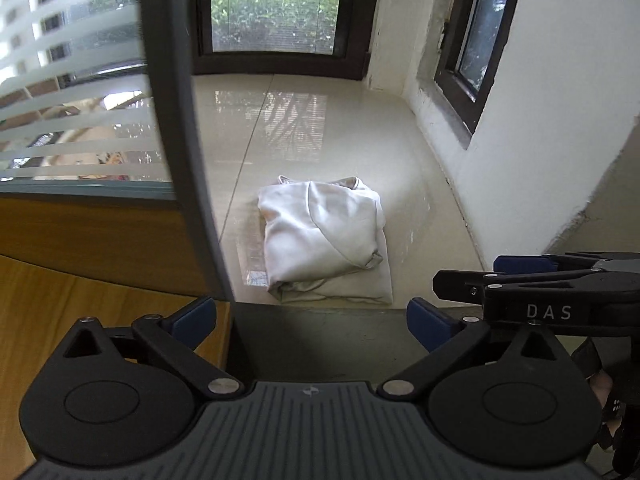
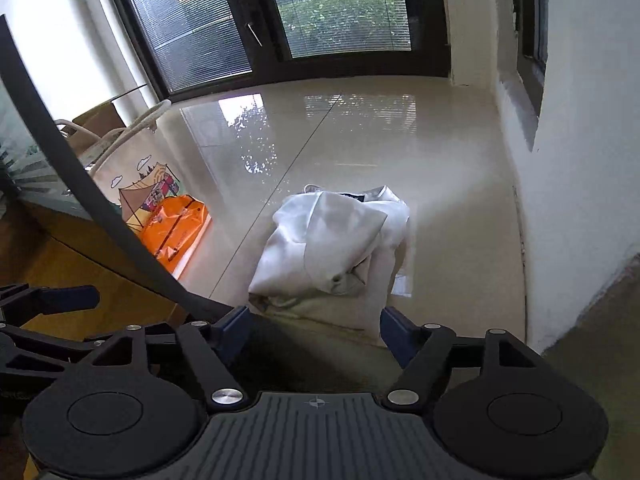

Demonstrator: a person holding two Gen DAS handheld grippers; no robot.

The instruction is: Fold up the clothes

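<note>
**Mia:** Where is the white shirt (image 1: 324, 236)?

**Ben:** It lies folded in a bundle on the shiny floor (image 1: 360, 128). In the left camera it sits at about 12 o'clock from the left claw (image 1: 312, 320), well apart from it. The left claw's blue tips are spread wide and hold nothing.

**Mia:** And the right claw (image 2: 316, 332)?

**Ben:** Its tips are spread wide too, with nothing between them. In its own camera the shirt (image 2: 332, 252) looks very near, just past the tips at 12 o'clock. I cannot tell if it touches them.

**Mia:** What does one camera see that the other does not?

**Ben:** Only the right camera shows an orange plastic bag (image 2: 180, 232) at 10 o'clock. Right beside it stands a cloth bag (image 2: 136, 176) with rope handles and a drawing on it. Only the left camera shows a glass wall with frosted stripes (image 1: 76, 100) at 10 o'clock, and the right claw (image 1: 464, 280) from the side at 3 o'clock.

**Mia:** How do things look?

**Ben:** The shirt is soft and wrinkly, with a loose flap on top. The floor is smooth, pale tile that mirrors the window (image 2: 340, 12). The wall (image 1: 560, 120) is white and rough at its bottom edge. A brown wooden panel (image 1: 92, 240) is at 9 o'clock.
</note>
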